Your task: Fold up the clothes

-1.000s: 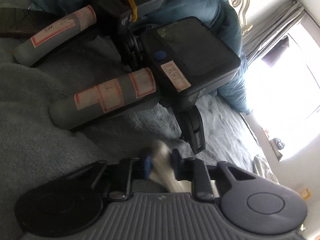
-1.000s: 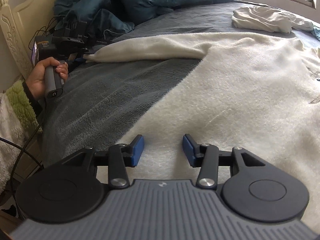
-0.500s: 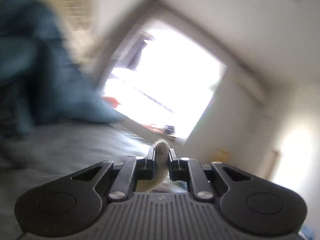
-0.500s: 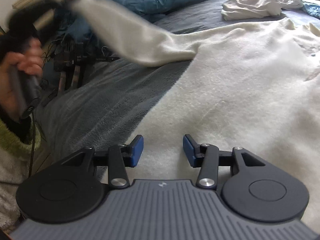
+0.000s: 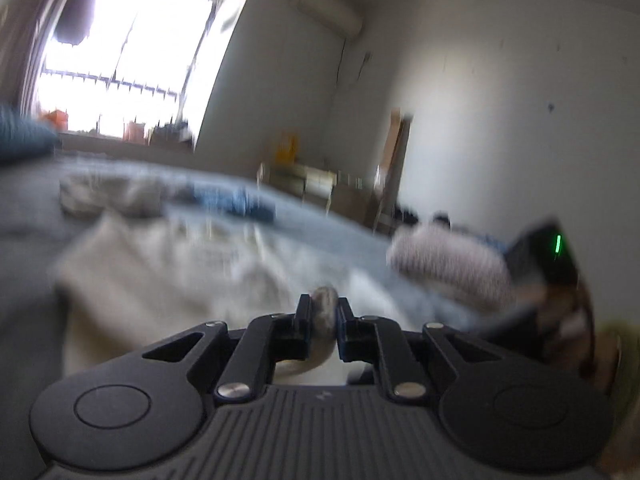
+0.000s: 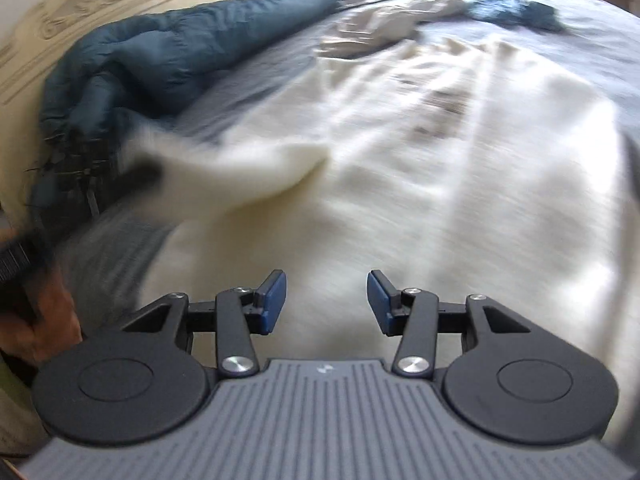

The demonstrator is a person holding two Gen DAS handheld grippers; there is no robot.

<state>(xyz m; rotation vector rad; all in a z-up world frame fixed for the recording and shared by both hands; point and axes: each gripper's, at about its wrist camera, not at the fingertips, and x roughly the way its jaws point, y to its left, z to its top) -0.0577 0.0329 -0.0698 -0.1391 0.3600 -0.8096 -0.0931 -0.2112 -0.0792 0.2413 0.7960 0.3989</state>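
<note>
Two tongs: left tongs (image 5: 323, 316) pinch cream fleece garment's (image 6: 420, 168) edge; right tongs (image 6: 327, 302) part-open, empty above it. Soft, floppy, likely light; grip edges.

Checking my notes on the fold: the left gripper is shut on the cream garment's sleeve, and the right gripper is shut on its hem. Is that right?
Not quite. The right gripper is open, fingers apart above the cream garment, gripping nothing, as the right wrist view shows. The left gripper is indeed shut on a fold of that garment.
</note>
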